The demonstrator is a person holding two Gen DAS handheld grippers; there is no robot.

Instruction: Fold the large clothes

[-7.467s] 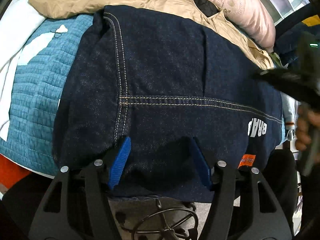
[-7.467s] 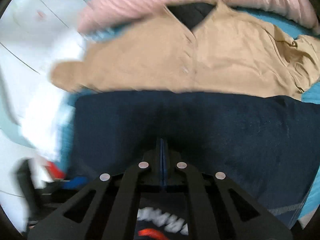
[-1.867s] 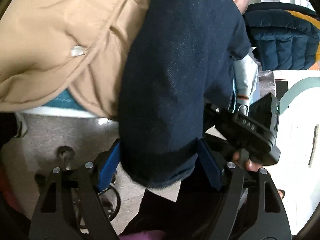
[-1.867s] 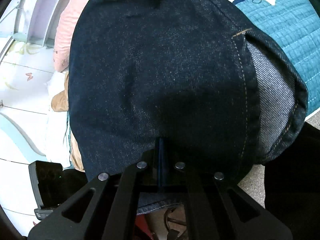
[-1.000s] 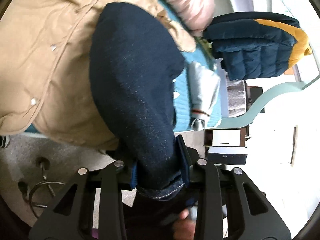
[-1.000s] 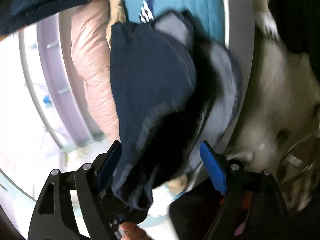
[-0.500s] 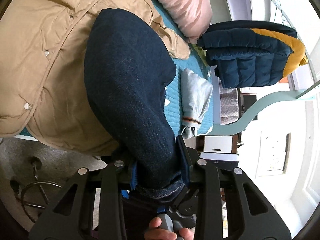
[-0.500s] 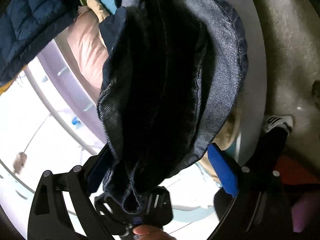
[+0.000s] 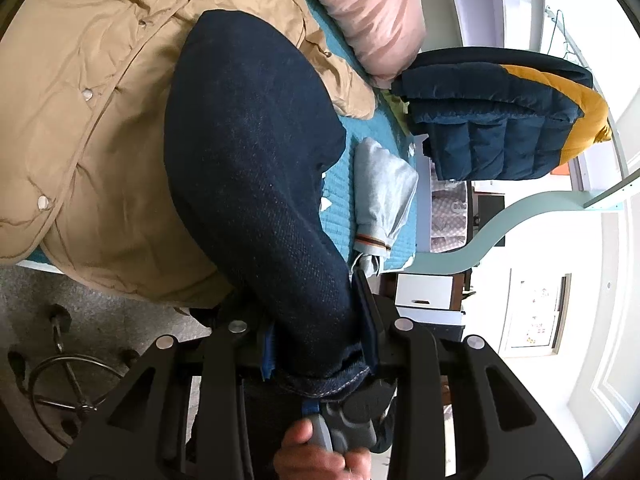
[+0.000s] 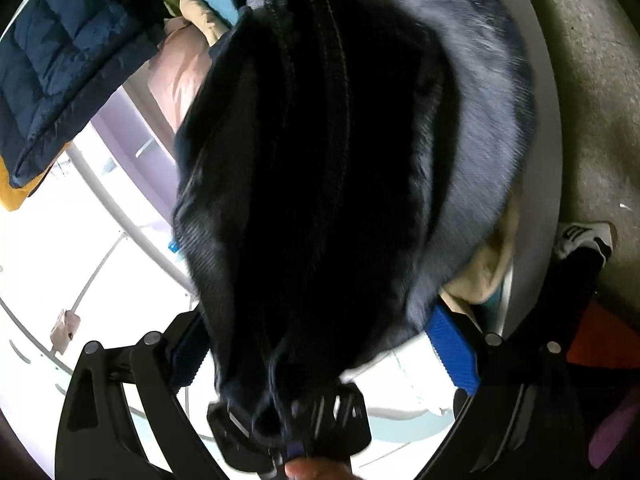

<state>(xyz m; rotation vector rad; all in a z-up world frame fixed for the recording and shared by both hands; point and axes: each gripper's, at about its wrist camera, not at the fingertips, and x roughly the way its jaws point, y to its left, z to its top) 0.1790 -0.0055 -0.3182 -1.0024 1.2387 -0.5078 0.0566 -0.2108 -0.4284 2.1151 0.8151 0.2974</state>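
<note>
Two grippers seen: folded denim garment [image 9: 248,168] is clamped by left gripper [image 9: 320,344], raised over tan jacket [image 9: 100,120] on bed [image 9: 340,188]; right gripper [image 10: 320,344] spread wide, denim hanging loose between.

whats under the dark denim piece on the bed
The tan puffer jacket lies under the dark denim, with teal bedspread beside it. How far the jacket runs beneath the denim is covered.

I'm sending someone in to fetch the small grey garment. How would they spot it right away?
Start at the bed with the teal quilt. Near its edge, below the pink pillow and beside the dark denim garment, lies the folded light grey garment. It alone is pale grey, with an orange and brown striped band at one end.
</note>
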